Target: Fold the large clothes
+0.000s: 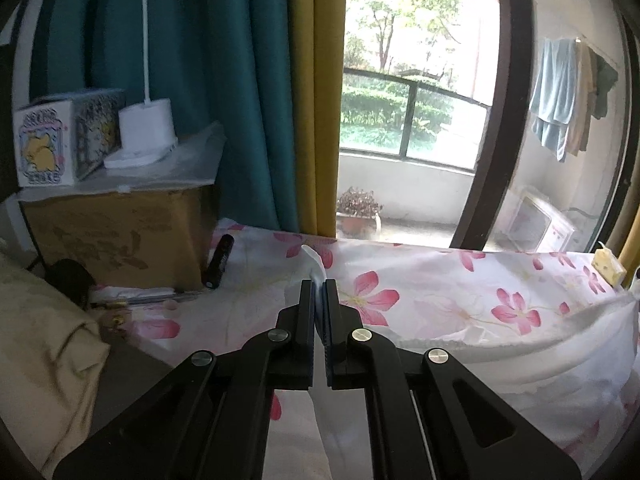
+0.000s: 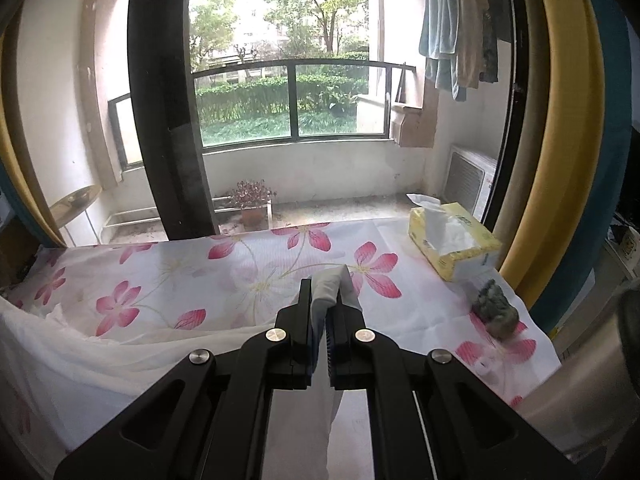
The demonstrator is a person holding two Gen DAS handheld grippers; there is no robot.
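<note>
In the left wrist view, the left gripper (image 1: 319, 286) is pinching a fold of white cloth (image 1: 460, 344) between its nearly closed jaws; a tip of the fabric is sticking up past the fingertips and more of it is hanging down below them. The rest of the white cloth is sagging in a soft band toward the right, over a table covered with a flowered tablecloth (image 1: 420, 280). At the left, a cardboard box (image 1: 116, 232) is sitting on the table, carrying a white desk lamp (image 1: 144, 136) and a printed carton (image 1: 64, 136). A black cylinder (image 1: 219, 260) is lying just beside the box. Teal and yellow curtains (image 1: 248, 100) are hanging behind, next to a window (image 1: 416, 80) that is looking onto a balcony.

In the right wrist view, the right gripper (image 2: 323, 286) is likewise clamping a bunched corner of the white cloth (image 2: 80, 360) in narrow jaws, with fabric poking out at the tips and trailing underneath. The cloth is stretching away to the left in a drooping sheet above the flowered tablecloth (image 2: 224, 264). A yellow tissue box (image 2: 452, 240) is standing at the table's far right, and a small greenish lump (image 2: 496, 312) is lying near it, closer to the camera.
</note>
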